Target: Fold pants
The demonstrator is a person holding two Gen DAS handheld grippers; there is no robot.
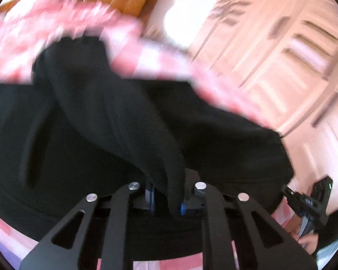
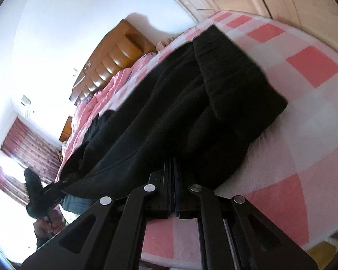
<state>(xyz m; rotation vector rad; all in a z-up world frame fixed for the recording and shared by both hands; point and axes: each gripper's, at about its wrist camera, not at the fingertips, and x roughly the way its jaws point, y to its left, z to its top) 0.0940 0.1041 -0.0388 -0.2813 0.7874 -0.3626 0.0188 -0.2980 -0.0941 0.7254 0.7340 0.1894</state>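
Note:
The black pants (image 1: pixel 128 126) lie stretched over the pink checked bed; they also fill the middle of the right wrist view (image 2: pixel 191 103), with one end folded over at the far side. My left gripper (image 1: pixel 169 200) is shut on a fold of the pants that rises between its fingers. My right gripper (image 2: pixel 174 175) is shut on the near edge of the pants. The right gripper also shows at the right edge of the left wrist view (image 1: pixel 308 204), the left gripper at the left of the right wrist view (image 2: pixel 47 191). The left view is motion-blurred.
The pink and white checked bedspread (image 2: pixel 304 72) covers the bed. A wooden headboard (image 2: pixel 115 56) stands at the far end against a white wall. Pale wardrobe doors (image 1: pixel 281 51) stand beside the bed. Dark red curtains (image 2: pixel 27 148) hang at the left.

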